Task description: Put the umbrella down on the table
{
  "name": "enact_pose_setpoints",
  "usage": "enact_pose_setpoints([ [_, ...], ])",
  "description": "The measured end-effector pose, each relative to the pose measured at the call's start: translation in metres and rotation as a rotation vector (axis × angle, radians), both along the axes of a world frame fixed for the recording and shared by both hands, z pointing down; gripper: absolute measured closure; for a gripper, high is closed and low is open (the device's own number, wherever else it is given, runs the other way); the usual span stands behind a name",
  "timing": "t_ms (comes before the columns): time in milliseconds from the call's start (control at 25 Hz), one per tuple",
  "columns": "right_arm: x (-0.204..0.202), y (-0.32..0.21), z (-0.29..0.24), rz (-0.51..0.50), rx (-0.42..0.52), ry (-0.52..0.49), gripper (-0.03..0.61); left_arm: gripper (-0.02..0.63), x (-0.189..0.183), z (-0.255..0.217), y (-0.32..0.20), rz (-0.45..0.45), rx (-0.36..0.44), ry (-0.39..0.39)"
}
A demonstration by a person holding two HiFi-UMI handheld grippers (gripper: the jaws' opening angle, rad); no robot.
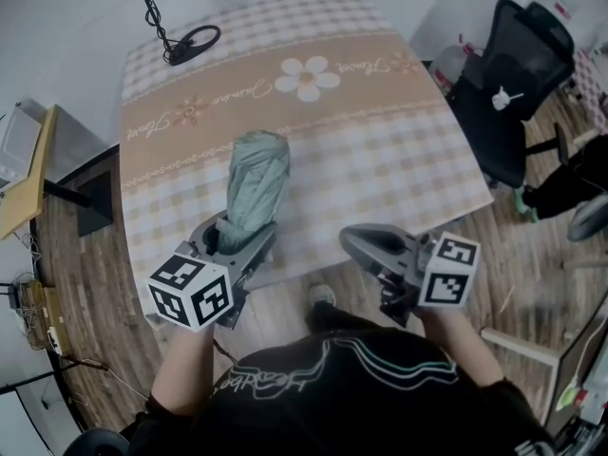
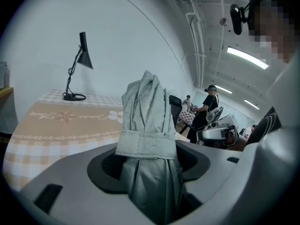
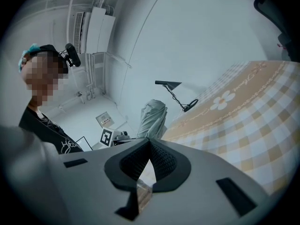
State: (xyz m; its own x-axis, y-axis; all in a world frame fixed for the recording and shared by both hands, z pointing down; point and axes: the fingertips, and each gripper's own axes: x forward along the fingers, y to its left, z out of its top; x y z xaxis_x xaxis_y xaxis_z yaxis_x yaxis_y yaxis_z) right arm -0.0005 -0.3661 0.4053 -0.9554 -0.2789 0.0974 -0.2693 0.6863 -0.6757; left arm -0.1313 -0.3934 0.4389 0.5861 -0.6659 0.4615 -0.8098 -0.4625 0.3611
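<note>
Right now you're mid-carry: your left claw (image 1: 236, 243) is clamped on the folded green umbrella (image 1: 256, 183), which sticks out fwd over the near edge of the checked tabletop (image 1: 399, 150). It's prob. not touching the cloth, though the head view can't confirm. Next: lower it flat, then let go. Left claw tilts down a bit; your right claw (image 1: 369, 243), approx. level, is pinched closed w/ nothing in it.
</note>
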Motion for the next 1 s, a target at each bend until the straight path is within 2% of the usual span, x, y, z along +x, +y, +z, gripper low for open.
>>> enact_pose_setpoints([
  [520, 0.012, -0.028, 0.027, 0.027, -0.060, 0.023, 0.568, 0.347, 0.000, 0.071, -0.041, 0.017, -0.073, -0.143],
  [1000, 0.020, -0.039, 0.046, 0.049, -0.105, 0.045, 0.568, 0.347, 0.003, 0.131, -0.054, 0.042, -0.165, -0.207],
])
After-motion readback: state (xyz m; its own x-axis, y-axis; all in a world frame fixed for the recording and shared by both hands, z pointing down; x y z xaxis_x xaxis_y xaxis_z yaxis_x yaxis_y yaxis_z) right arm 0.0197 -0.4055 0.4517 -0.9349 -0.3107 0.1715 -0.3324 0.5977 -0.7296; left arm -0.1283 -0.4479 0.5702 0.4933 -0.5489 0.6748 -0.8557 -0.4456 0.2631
